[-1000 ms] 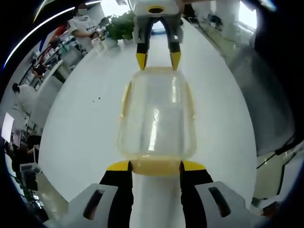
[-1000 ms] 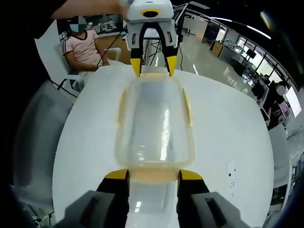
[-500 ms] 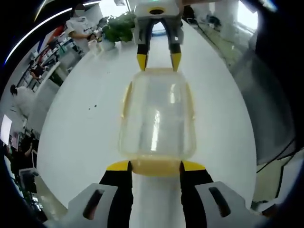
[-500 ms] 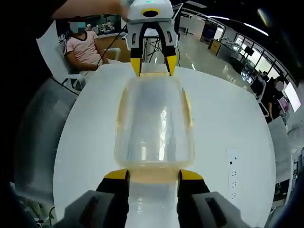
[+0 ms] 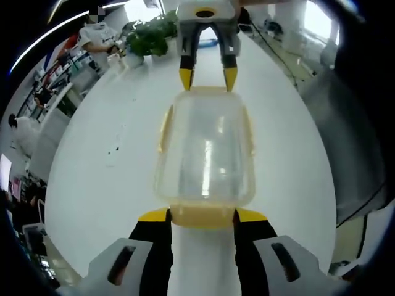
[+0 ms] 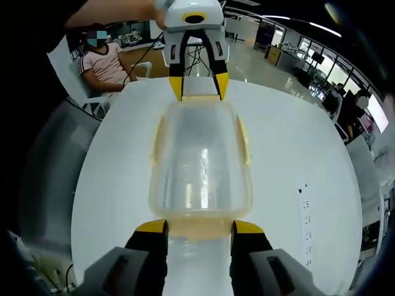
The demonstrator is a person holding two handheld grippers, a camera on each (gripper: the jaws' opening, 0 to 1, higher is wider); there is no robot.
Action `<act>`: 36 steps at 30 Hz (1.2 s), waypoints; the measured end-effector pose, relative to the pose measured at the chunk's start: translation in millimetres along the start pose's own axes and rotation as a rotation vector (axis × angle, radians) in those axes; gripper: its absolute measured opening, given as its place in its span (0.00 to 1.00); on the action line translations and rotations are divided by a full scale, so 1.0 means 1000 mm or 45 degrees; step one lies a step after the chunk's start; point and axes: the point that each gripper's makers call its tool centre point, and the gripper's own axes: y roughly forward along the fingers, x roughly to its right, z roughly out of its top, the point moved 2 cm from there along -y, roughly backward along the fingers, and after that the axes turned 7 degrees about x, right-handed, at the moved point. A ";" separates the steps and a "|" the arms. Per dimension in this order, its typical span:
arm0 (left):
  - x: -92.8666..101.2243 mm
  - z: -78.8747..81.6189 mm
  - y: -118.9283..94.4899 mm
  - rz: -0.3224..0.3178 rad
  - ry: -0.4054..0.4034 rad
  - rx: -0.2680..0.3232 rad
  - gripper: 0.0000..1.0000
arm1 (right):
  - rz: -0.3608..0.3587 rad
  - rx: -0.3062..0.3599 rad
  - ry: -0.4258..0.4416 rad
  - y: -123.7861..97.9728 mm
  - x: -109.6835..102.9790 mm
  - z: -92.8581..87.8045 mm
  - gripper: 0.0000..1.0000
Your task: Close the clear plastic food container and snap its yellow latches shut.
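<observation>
The container (image 5: 205,151) lies on the white table (image 5: 99,185), its clear lid on, with the two tools at its opposite short ends. In the left gripper view the left tool (image 5: 202,215) has its jaws spread, one yellow tip at each corner of the near yellow latch (image 5: 202,216), which sits between them; whether the tips touch the latch cannot be told. At the far end the right tool (image 5: 207,77) points back toward the camera, its jaws also apart, the yellow tips just at the far rim. Yellow latches (image 5: 164,128) run along both long sides, flat against the wall. A potted plant (image 5: 148,38) stands at the far edge of the table

The right gripper view gives the same layout from the other end: the right tool (image 6: 198,227) has its jaws parted around the near latch (image 6: 199,228), the container (image 6: 200,163) stretches away on the table (image 6: 111,185), and the left tool (image 6: 199,86) meets the far end with its jaws spread. A seated person (image 6: 105,61) in a pink shirt is beyond the table, and a strip of sockets (image 6: 307,213) is set into the tabletop to the right
</observation>
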 end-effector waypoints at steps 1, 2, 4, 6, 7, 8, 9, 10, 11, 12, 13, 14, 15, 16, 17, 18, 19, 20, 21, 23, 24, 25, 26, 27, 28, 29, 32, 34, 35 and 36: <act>0.000 0.001 0.002 -0.001 0.005 -0.001 0.36 | 0.000 -0.001 0.001 0.000 0.000 -0.001 0.37; -0.001 0.004 0.004 0.000 0.008 -0.002 0.36 | 0.003 -0.006 0.004 -0.001 -0.001 -0.003 0.37; 0.000 0.007 0.007 -0.001 0.012 -0.002 0.36 | 0.006 -0.015 0.005 -0.003 -0.001 -0.008 0.37; 0.001 0.010 0.010 0.001 0.015 0.002 0.36 | 0.007 -0.025 0.007 -0.005 -0.001 -0.013 0.37; 0.002 0.012 0.011 -0.002 0.012 0.005 0.36 | 0.007 -0.028 0.009 -0.006 -0.002 -0.016 0.37; 0.003 0.014 0.013 -0.005 0.011 0.007 0.36 | 0.010 -0.028 0.015 -0.006 -0.002 -0.017 0.37; 0.004 0.014 0.014 -0.008 0.011 0.005 0.36 | 0.010 -0.027 0.017 -0.007 -0.003 -0.018 0.37; 0.004 0.016 0.015 -0.007 0.017 -0.002 0.36 | 0.008 -0.023 0.020 -0.009 -0.003 -0.018 0.37; 0.005 0.017 0.015 -0.007 0.021 -0.005 0.36 | 0.007 -0.023 0.022 -0.009 -0.004 -0.019 0.37; 0.006 0.019 0.016 -0.008 0.022 -0.006 0.36 | 0.007 -0.024 0.022 -0.010 -0.005 -0.019 0.37; 0.006 0.020 0.016 -0.010 0.021 -0.005 0.36 | 0.007 -0.025 0.021 -0.011 -0.005 -0.020 0.37; 0.007 0.022 0.017 -0.012 0.019 -0.002 0.36 | 0.008 -0.027 0.023 -0.013 -0.006 -0.022 0.37; 0.008 0.024 0.018 -0.014 0.017 0.001 0.36 | 0.012 -0.026 0.029 -0.015 -0.005 -0.024 0.37; 0.009 0.025 0.019 -0.016 0.014 0.002 0.36 | 0.013 -0.026 0.031 -0.015 -0.004 -0.025 0.37; 0.010 0.027 0.020 -0.016 0.012 0.003 0.36 | 0.017 -0.024 0.036 -0.017 -0.005 -0.026 0.37; 0.011 0.028 0.021 -0.017 0.013 0.003 0.36 | 0.020 -0.022 0.036 -0.019 -0.006 -0.027 0.37; 0.011 0.029 0.022 -0.012 0.014 0.000 0.36 | 0.019 -0.020 0.038 -0.020 -0.006 -0.027 0.37; 0.011 0.030 0.022 -0.007 0.017 0.000 0.36 | 0.018 -0.020 0.039 -0.020 -0.006 -0.028 0.37; 0.012 0.031 0.023 -0.009 0.014 0.002 0.36 | 0.021 -0.024 0.037 -0.020 -0.006 -0.030 0.37; 0.014 0.032 0.025 -0.011 0.005 0.006 0.36 | 0.026 -0.027 0.038 -0.020 -0.007 -0.033 0.37; 0.014 0.032 0.026 -0.012 0.002 0.005 0.36 | 0.030 -0.029 0.040 -0.020 -0.008 -0.033 0.37; 0.014 0.032 0.027 -0.013 0.000 0.004 0.36 | 0.032 -0.034 0.040 -0.019 -0.008 -0.035 0.37; 0.015 0.032 0.028 -0.014 0.000 0.002 0.36 | 0.034 -0.035 0.040 -0.019 -0.007 -0.036 0.37; 0.014 0.031 0.029 -0.014 0.000 -0.002 0.36 | 0.038 -0.037 0.044 -0.018 -0.008 -0.037 0.37; 0.014 0.033 0.029 -0.013 0.004 -0.003 0.36 | 0.041 -0.044 0.046 -0.018 -0.008 -0.038 0.37; 0.013 0.033 0.030 -0.012 0.007 -0.003 0.36 | 0.044 -0.047 0.047 -0.018 -0.008 -0.039 0.37; 0.015 0.032 0.034 -0.020 -0.003 -0.009 0.36 | 0.053 -0.048 0.054 -0.015 -0.010 -0.043 0.37; 0.018 0.029 0.039 -0.027 -0.014 -0.011 0.36 | 0.060 -0.054 0.053 -0.012 -0.011 -0.045 0.37; 0.019 0.028 0.041 -0.030 -0.019 -0.013 0.36 | 0.062 -0.059 0.050 -0.010 -0.012 -0.047 0.37; 0.019 0.026 0.043 -0.031 -0.023 -0.015 0.36 | 0.065 -0.062 0.052 -0.009 -0.012 -0.048 0.37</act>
